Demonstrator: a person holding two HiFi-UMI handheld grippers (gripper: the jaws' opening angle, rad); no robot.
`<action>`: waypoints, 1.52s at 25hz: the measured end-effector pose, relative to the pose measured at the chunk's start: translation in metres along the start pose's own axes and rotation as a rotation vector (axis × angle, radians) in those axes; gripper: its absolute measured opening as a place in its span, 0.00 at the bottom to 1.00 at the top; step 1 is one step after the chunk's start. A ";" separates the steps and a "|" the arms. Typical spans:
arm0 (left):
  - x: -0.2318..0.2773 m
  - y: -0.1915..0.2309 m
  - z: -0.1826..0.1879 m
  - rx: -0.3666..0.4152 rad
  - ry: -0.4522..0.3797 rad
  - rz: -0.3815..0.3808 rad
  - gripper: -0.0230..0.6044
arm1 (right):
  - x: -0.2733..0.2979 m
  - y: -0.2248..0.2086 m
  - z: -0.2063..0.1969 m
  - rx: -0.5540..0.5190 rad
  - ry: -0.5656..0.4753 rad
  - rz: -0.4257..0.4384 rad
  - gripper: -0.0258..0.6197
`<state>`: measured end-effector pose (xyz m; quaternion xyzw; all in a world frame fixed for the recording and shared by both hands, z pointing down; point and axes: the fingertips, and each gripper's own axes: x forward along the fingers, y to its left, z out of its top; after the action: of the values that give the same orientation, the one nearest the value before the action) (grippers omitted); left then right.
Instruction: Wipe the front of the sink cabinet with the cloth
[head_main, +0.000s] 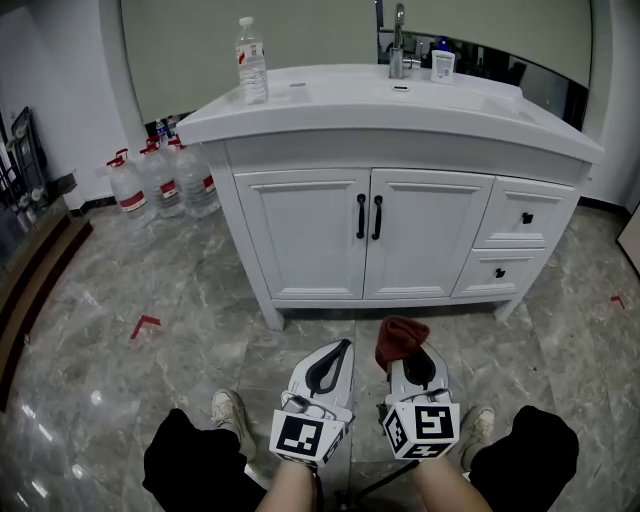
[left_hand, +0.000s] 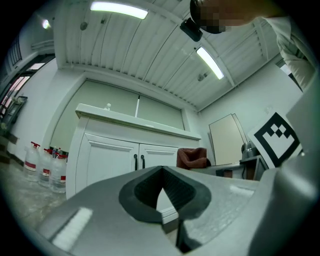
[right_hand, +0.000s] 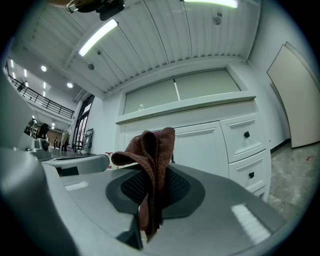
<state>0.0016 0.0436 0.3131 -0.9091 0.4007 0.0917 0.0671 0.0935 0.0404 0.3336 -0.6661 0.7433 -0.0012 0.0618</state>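
The white sink cabinet (head_main: 320, 235) stands ahead of me, with two doors with black handles and two drawers on the right. A red-brown cloth (head_main: 400, 338) sticks up from my right gripper (head_main: 416, 360), which is shut on it low in front of the cabinet, a short way off. In the right gripper view the cloth (right_hand: 150, 150) hangs folded between the jaws of the right gripper (right_hand: 151, 175), with the cabinet (right_hand: 200, 145) behind. My left gripper (head_main: 343, 347) is beside it, shut and holding nothing. The left gripper (left_hand: 161, 169) faces the cabinet doors (left_hand: 107, 155); the cloth (left_hand: 192, 157) shows at its right.
On the countertop stand a water bottle (head_main: 252, 62), a faucet (head_main: 398, 45) and a small white bottle (head_main: 443, 65). Several large water jugs (head_main: 160, 180) sit on the marble floor left of the cabinet. A red tape mark (head_main: 145, 323) lies on the floor. The person's shoe (head_main: 230, 410) is below.
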 end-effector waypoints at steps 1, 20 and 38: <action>0.003 0.009 -0.002 -0.010 0.001 0.013 0.04 | 0.007 0.000 -0.002 0.010 0.003 -0.001 0.16; 0.048 0.179 -0.011 -0.021 -0.011 0.169 0.04 | 0.174 0.068 -0.017 0.067 0.025 0.160 0.16; 0.050 0.327 -0.011 0.036 -0.010 0.264 0.04 | 0.331 0.192 0.030 0.027 0.006 0.343 0.16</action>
<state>-0.2061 -0.2135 0.2971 -0.8467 0.5180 0.0970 0.0726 -0.1288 -0.2629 0.2575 -0.5287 0.8461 -0.0025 0.0680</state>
